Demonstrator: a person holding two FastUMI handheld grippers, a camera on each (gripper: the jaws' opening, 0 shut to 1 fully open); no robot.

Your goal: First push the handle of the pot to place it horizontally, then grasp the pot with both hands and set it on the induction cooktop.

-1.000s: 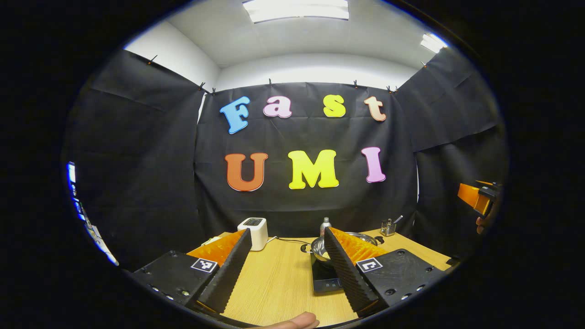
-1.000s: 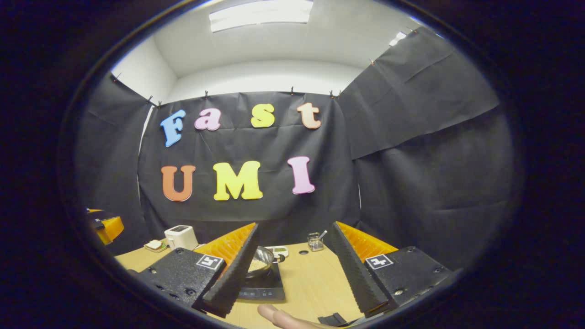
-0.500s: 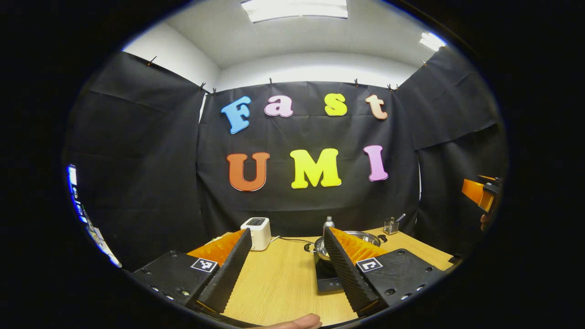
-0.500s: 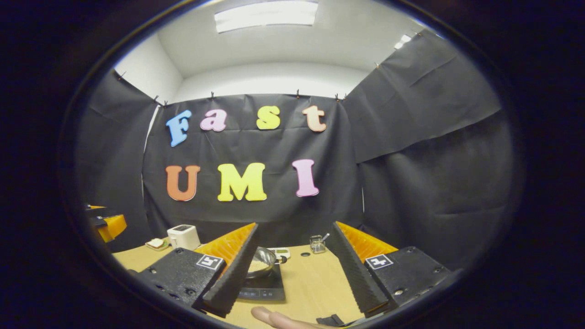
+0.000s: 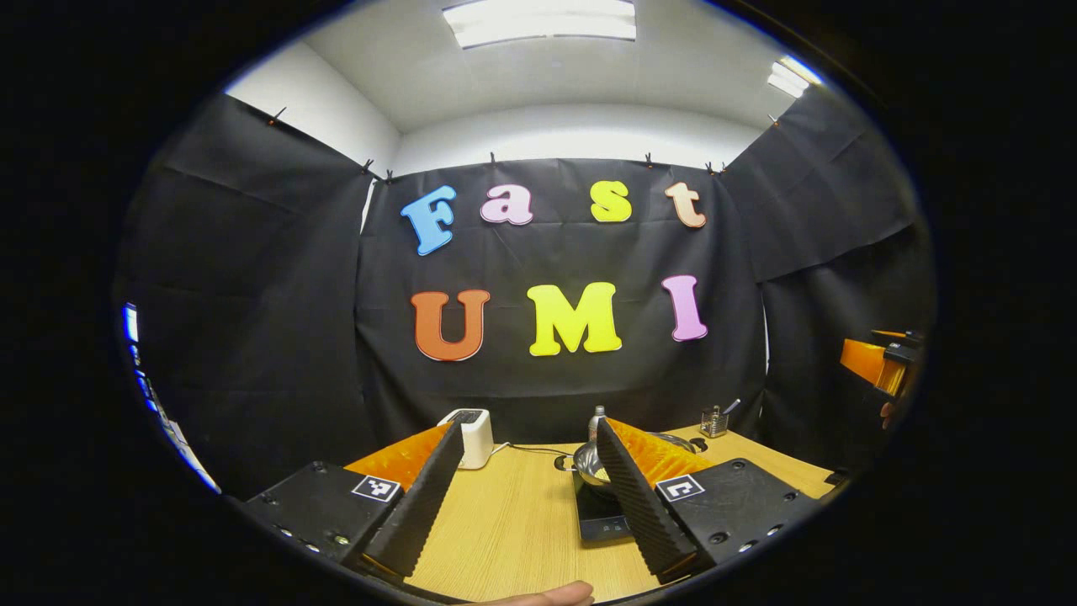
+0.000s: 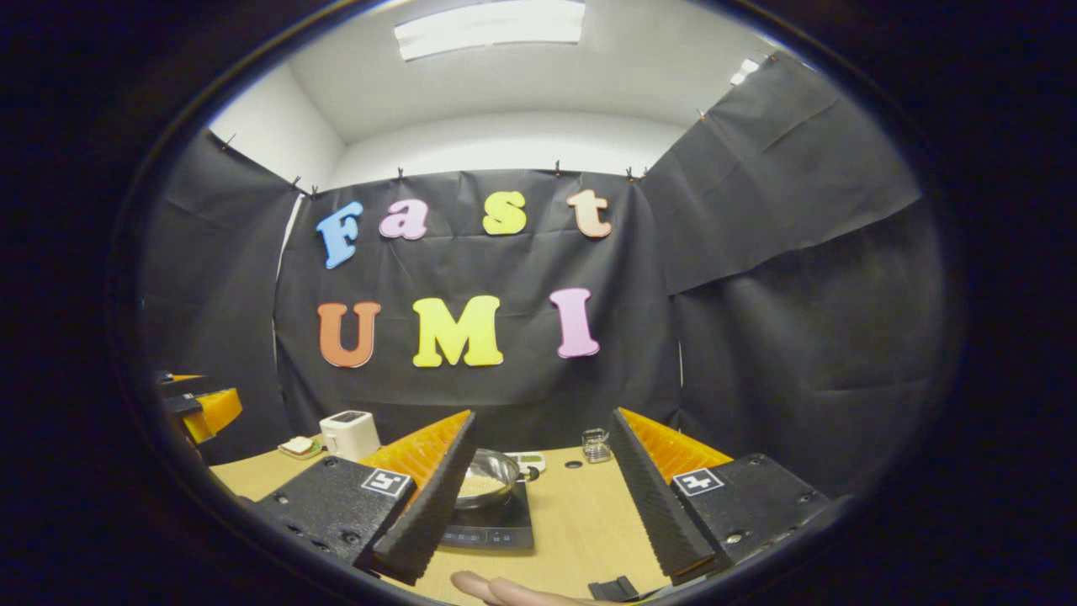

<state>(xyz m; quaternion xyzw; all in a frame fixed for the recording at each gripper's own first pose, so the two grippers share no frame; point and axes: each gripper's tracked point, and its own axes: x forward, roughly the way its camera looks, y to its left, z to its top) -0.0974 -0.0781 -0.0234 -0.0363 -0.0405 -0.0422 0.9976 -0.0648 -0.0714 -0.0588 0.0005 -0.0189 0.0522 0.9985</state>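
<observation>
Pot [image 6: 488, 478] sits on the induction cooktop [image 6: 496, 528] on the wooden table [image 5: 513, 522], well ahead of both tools. Left gripper [image 5: 522, 497] is spread wide, holding nothing, touching nothing. Same for the right gripper [image 6: 538, 492]: 2 fingers wide apart, up in the air above the tabletop.

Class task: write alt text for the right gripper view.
A steel pot sits on a black induction cooktop on a wooden table, seen past the right gripper with open, empty fingers. A white toaster stands behind.
</observation>
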